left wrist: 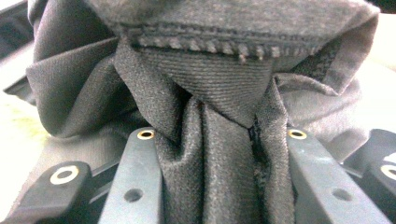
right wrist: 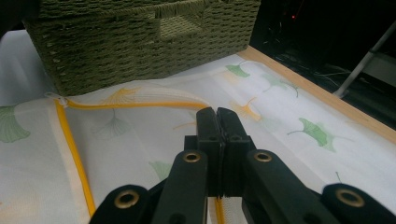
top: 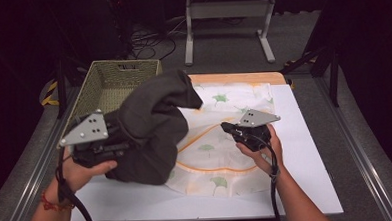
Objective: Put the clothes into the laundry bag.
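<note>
A dark grey garment hangs bunched above the left part of the table, beside the basket. My left gripper is shut on a gathered fold of it; in the left gripper view the garment is squeezed between the two jaws of the left gripper, a stitched hem showing above. My right gripper sits still and low over a white cloth with green leaf print and an orange border. In its own view the right gripper has its jaws pressed together with nothing between them, above the white cloth.
A green woven basket stands at the table's back left and looms ahead as the basket in the right gripper view. A wooden board edge runs along the back. A white table surface lies under the cloth. A metal stand is on the floor behind.
</note>
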`<action>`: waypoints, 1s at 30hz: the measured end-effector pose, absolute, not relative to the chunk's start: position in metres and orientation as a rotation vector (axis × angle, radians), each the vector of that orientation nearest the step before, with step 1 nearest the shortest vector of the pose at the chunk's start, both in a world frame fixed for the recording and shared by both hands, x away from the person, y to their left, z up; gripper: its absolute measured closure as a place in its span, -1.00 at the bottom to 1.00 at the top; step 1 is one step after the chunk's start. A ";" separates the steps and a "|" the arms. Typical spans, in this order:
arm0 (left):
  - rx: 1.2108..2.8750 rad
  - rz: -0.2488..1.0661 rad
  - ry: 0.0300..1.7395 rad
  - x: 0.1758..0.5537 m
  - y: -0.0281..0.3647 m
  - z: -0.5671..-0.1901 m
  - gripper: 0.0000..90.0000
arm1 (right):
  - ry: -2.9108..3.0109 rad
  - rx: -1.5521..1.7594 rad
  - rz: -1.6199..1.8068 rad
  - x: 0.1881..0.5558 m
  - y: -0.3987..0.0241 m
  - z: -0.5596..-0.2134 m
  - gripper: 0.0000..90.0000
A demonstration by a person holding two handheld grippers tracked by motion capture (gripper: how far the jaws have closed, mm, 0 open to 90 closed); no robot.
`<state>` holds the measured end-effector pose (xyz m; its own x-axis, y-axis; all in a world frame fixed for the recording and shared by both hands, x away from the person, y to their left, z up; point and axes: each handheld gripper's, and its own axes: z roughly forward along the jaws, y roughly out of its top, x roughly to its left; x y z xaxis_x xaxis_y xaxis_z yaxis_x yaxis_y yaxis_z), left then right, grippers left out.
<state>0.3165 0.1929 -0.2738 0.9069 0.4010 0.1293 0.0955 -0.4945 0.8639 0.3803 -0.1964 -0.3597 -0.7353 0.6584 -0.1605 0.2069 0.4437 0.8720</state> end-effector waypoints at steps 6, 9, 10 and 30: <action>2.211 0.279 0.254 0.305 0.148 -0.312 0.48 | 2.223 0.727 1.237 0.381 -0.196 -0.360 0.99; 2.265 0.221 0.235 0.306 0.129 -0.329 0.48 | 2.229 0.732 1.225 0.382 -0.194 -0.362 0.99; 2.265 0.221 0.235 0.306 0.129 -0.329 0.47 | 2.229 0.732 1.225 0.382 -0.194 -0.362 0.99; 2.616 -0.081 0.238 0.345 0.025 -0.390 0.44 | 2.164 0.769 1.328 0.377 -0.202 -0.346 0.99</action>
